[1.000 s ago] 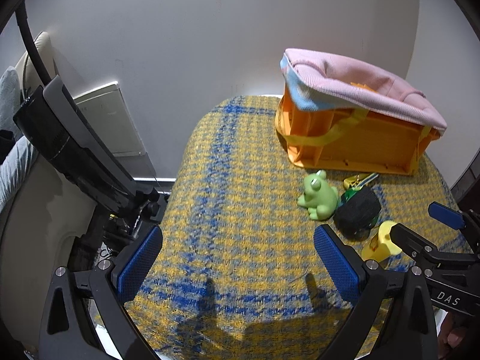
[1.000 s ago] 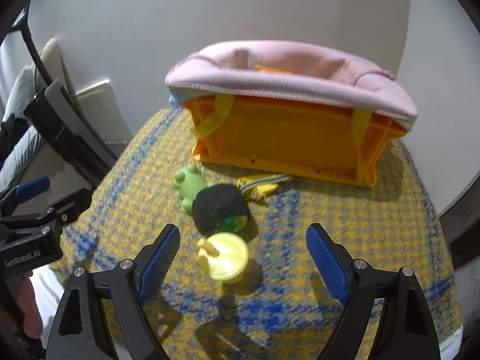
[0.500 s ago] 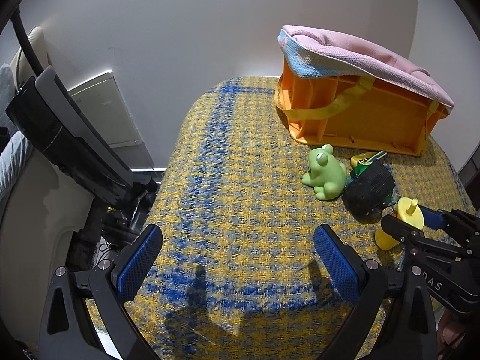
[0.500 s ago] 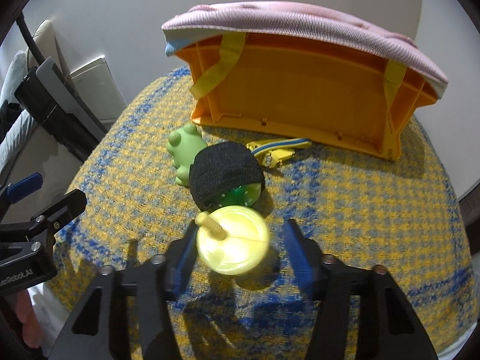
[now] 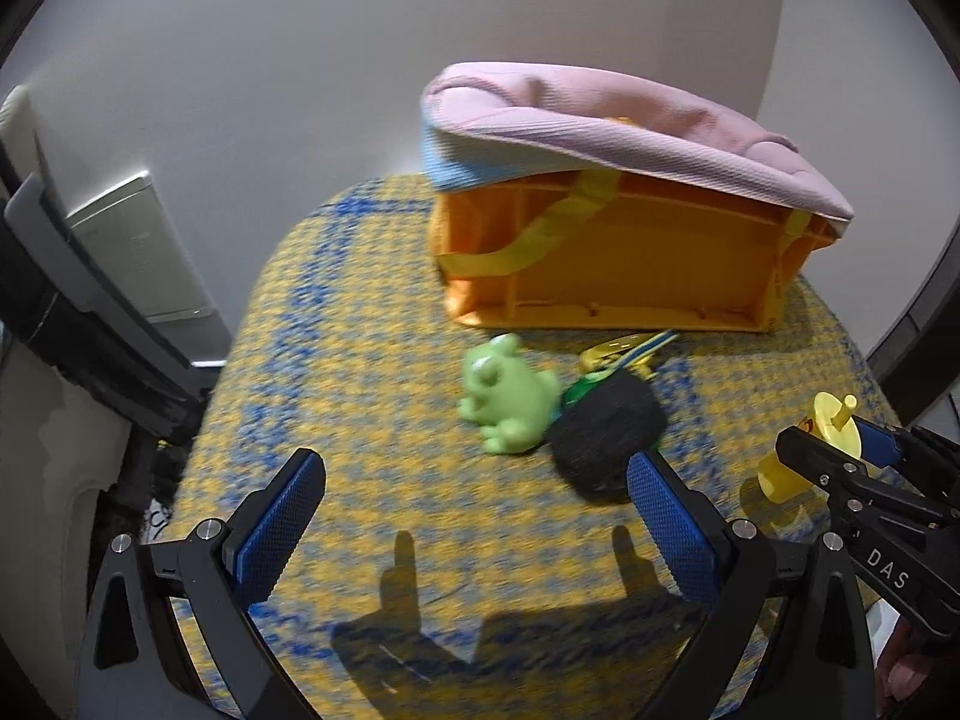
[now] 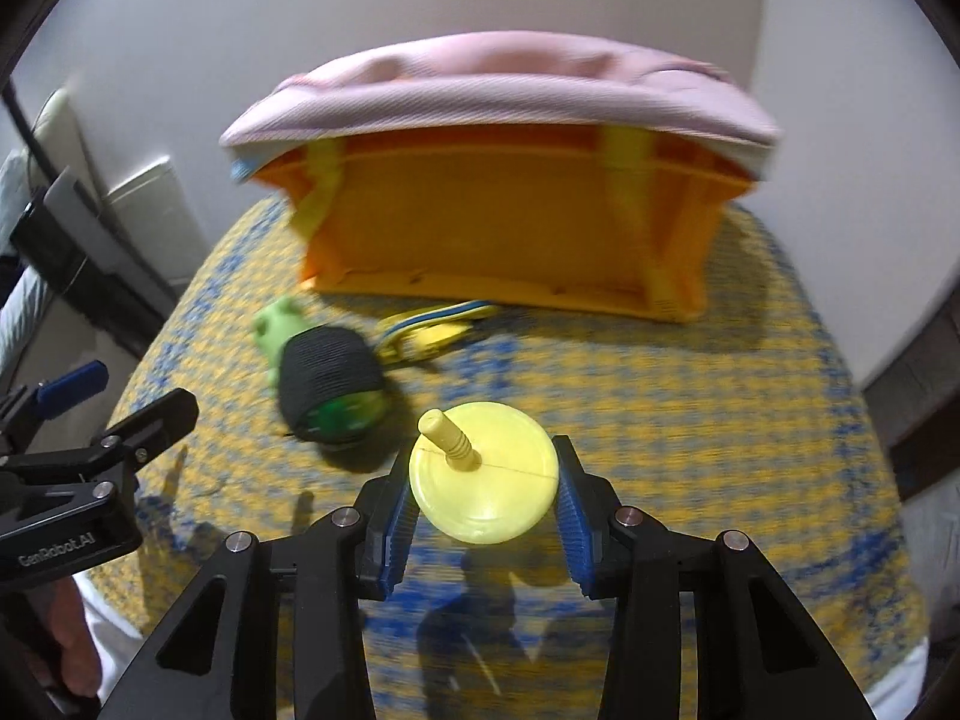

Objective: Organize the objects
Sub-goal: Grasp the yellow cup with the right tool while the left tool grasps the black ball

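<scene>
**Right gripper clamps the yellow toy**

The right gripper (image 6: 483, 507) has just closed; its blue pads press both sides of the round yellow plastic toy with a ribbed stem (image 6: 483, 471), just above the yellow-and-blue woven cloth (image 6: 690, 420). The left gripper (image 5: 474, 519) hangs with jaws wide and nothing between them (green rubber frog (image 5: 507, 396) ahead). The orange plastic basket under pink fabric (image 6: 510, 228) stands behind.
</scene>
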Available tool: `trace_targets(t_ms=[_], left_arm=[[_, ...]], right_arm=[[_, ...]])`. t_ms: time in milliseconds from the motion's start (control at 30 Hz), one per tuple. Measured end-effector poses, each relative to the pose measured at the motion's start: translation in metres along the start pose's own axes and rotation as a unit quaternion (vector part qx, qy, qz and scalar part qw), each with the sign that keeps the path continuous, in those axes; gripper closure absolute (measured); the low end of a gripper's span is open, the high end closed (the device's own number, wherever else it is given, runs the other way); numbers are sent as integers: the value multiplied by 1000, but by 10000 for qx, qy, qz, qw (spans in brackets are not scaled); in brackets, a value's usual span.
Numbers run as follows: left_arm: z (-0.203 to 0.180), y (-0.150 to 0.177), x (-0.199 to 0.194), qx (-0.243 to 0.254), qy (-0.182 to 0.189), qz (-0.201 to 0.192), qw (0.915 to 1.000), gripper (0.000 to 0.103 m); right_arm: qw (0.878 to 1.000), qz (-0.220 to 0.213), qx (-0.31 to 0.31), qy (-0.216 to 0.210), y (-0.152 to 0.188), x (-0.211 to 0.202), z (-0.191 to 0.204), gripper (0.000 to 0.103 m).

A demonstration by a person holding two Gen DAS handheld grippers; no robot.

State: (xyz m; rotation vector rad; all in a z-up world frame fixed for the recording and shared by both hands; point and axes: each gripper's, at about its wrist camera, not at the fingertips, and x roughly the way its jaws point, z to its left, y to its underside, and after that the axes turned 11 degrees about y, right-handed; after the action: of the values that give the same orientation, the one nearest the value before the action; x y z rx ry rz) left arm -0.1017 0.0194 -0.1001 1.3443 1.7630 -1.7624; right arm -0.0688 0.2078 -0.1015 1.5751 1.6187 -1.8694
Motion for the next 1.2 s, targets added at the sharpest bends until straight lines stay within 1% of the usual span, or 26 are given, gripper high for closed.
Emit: trace_targets(t_ms=[167, 367, 467, 533, 667, 733, 933, 1200], left_arm=[[-32, -10, 19, 162, 198, 10, 9997, 1], [-49, -17, 36, 216, 255, 104, 9994, 4], [-52, -19, 45, 210, 274, 189, 9992, 13], [-54, -20, 52, 204, 270, 283, 9990, 22], [-55, -18, 62, 171, 233, 405, 9988, 25], [-56, -17, 64, 190, 181, 389, 9989, 27], [-56, -16, 66, 262, -44, 376, 9989, 44], [-53, -16, 61, 200, 9, 386, 9991, 45]], right_arm=[[9997, -60, 93, 216, -6, -3, -33, 62], [9994, -27, 192, 283, -8, 4, -56, 62], [9993, 9, 249, 271, -8, 10, -63, 62], [9993, 31, 282, 258, -8, 14, -66, 62], [9992, 66, 316, 236, -7, 19, -68, 62], [9992, 75, 316, 231, -6, 21, -68, 62], [9992, 136, 328, 197, -4, 28, -67, 62], [9993, 100, 303, 177, -5, 25, -65, 62]])
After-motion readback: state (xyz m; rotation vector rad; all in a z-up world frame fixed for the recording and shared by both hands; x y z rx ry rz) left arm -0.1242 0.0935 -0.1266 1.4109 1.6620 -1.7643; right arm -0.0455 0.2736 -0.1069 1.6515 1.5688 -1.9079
